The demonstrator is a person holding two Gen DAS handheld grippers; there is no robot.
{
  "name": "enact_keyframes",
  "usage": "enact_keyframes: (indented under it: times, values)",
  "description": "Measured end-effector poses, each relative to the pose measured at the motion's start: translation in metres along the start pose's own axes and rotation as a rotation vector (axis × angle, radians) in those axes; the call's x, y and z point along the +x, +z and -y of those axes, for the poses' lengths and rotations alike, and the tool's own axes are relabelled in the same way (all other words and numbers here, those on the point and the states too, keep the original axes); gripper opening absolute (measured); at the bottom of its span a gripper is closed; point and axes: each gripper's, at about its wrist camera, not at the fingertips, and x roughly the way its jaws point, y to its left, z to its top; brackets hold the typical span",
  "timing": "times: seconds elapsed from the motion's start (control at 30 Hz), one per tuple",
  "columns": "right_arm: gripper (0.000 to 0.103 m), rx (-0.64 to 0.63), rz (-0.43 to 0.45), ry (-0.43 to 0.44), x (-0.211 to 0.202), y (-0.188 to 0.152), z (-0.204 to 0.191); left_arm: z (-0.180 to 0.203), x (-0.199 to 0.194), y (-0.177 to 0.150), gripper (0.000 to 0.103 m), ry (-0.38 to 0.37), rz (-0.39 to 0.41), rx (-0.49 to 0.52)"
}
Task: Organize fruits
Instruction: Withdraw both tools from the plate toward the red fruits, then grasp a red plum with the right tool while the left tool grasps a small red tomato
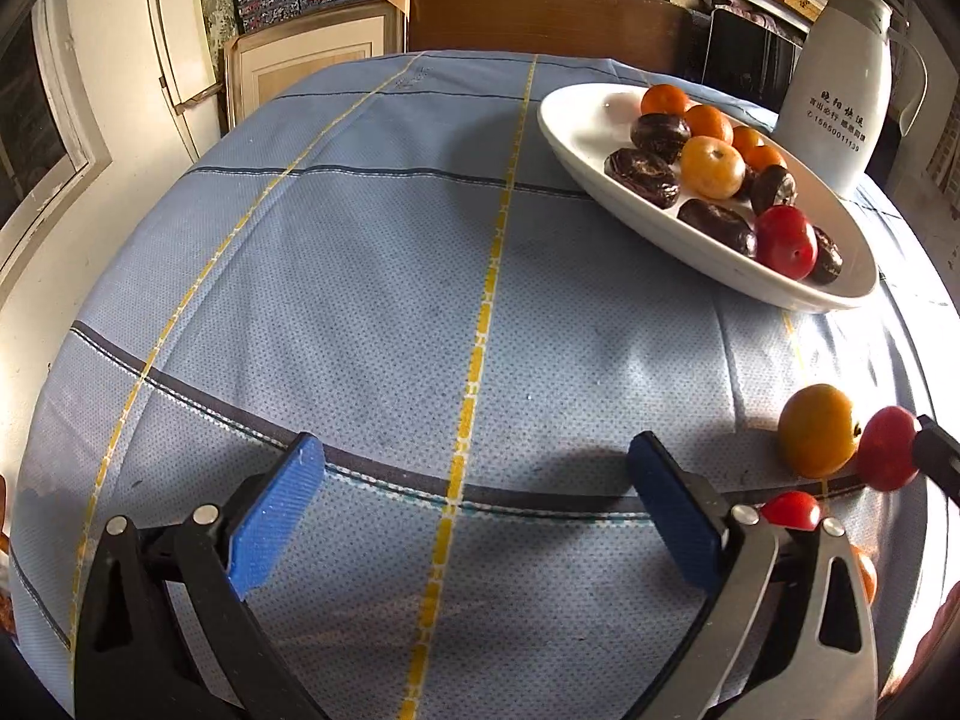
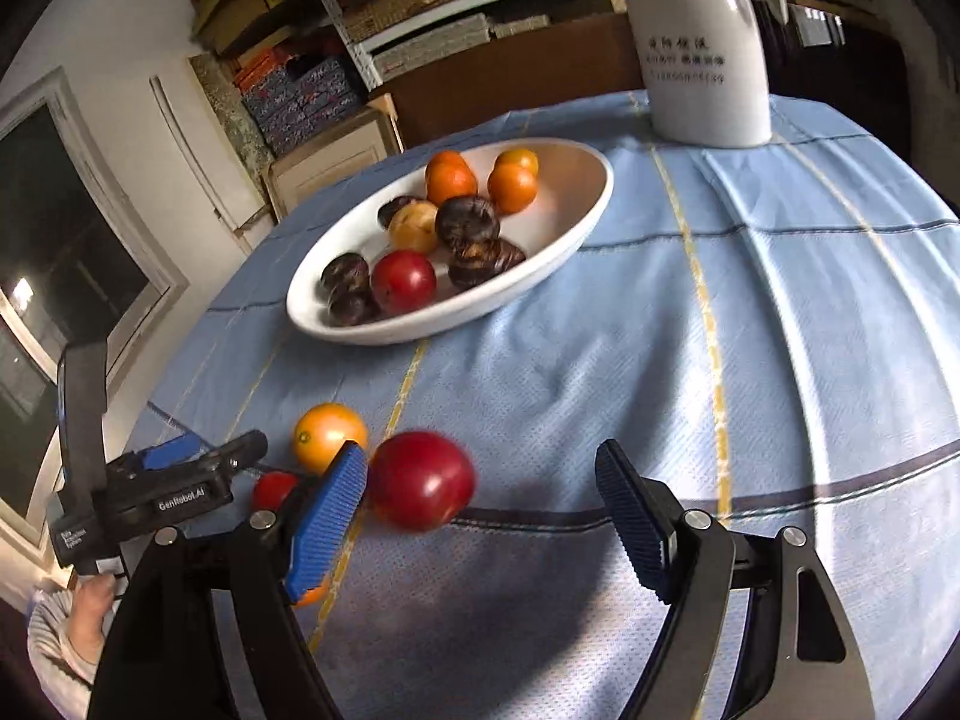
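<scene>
Blue-padded fingers (image 2: 327, 516) of the right gripper (image 2: 480, 516) stand wide apart with nothing pinched; a large red fruit (image 2: 423, 480) lies on the cloth between them, close to the left-hand pad, not yet gripped. Over on the other side, the left gripper (image 1: 480, 516) is spread just as wide above bare blue tablecloth (image 1: 360, 300), holding nothing. Beside the red fruit sit an orange fruit (image 2: 329, 435) and a small red one (image 2: 273, 489), with a sliver of another orange showing behind the pad. Farther off, the white oval dish (image 2: 576, 222) already holds a good heap of orange, dark and red fruit, near a white jug (image 2: 702, 60). I would judge the sorting well along, with these few strays left to move.
</scene>
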Motion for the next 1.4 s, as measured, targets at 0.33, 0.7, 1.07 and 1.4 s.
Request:
enact_keyframes:
  times: [0.33,0.7,1.07,1.4]
  values:
    - [0.067,-0.035,-0.008,-0.017,0.009,0.001,-0.007,0.000,-0.001,-0.001,0.099,0.002,0.001,0.001]
    - [0.039,-0.089,-0.003,0.021,0.016,0.007,-0.022,0.001,0.001,0.001,0.099,0.003,0.001,-0.001]
    - [0.040,-0.025,-0.015,0.020,0.016,0.006,-0.005,0.021,-0.030,-0.007,0.099,-0.165,0.080,0.086]
    - [0.040,-0.030,-0.035,0.025,0.019,0.005,-0.006,0.036,-0.017,-0.011,0.099,-0.334,-0.023,0.100]
